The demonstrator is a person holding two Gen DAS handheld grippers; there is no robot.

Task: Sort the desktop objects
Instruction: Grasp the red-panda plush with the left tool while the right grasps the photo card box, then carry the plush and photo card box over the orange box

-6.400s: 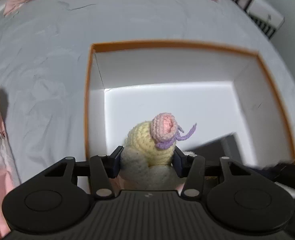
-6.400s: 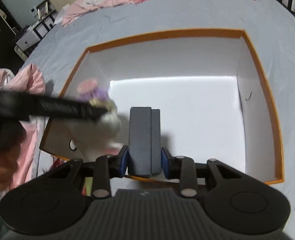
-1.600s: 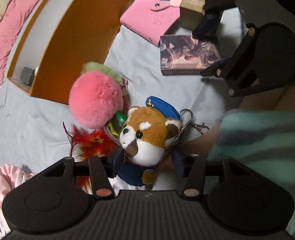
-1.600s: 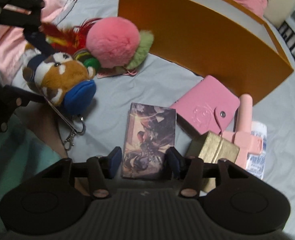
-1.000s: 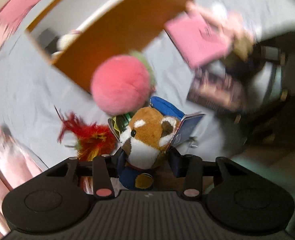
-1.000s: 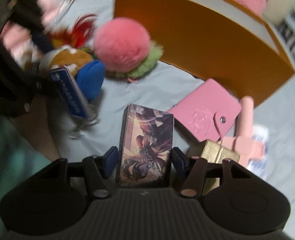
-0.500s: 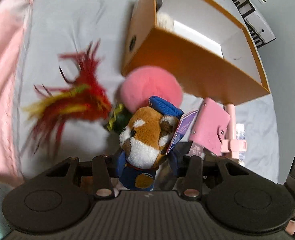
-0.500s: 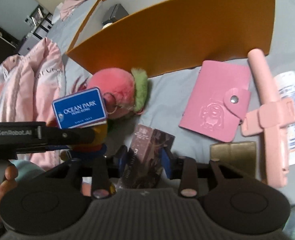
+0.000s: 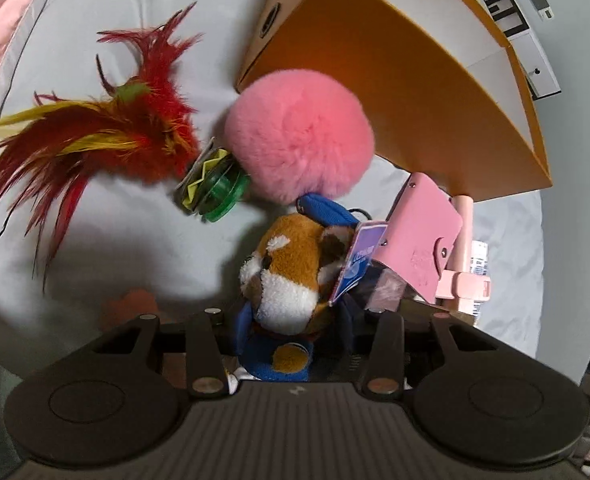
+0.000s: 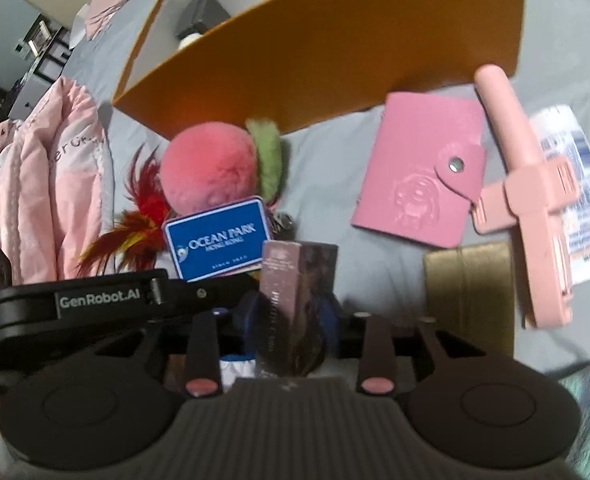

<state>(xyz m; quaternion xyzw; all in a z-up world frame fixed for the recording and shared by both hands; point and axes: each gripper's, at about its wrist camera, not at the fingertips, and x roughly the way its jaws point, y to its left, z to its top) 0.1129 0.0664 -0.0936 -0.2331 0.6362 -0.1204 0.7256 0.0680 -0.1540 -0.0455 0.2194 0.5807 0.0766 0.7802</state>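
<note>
My left gripper [image 9: 293,336] is shut on a red panda plush [image 9: 291,276] with a blue cap and a blue Ocean Park tag [image 10: 217,240], held above the bed. My right gripper [image 10: 291,336] is shut on a dark illustrated card box [image 10: 295,300], held upright just beside the plush. The orange box [image 9: 415,84] with white inside stands ahead; in the right wrist view [image 10: 335,44] a grey case and a yellow crochet toy lie in it.
On the grey bedsheet lie a pink pompom [image 9: 299,140], a red feather toy [image 9: 107,136], a green disc [image 9: 219,188], a pink card wallet [image 10: 419,176], a pink phone holder [image 10: 527,200], a gold box [image 10: 471,296] and a white packet [image 10: 575,196]. Pink clothing [image 10: 47,176] lies left.
Both grippers have lifted their objects and come close together. The left gripper with the plush has moved nearer the orange box; the card box now stands upright in the right gripper.
</note>
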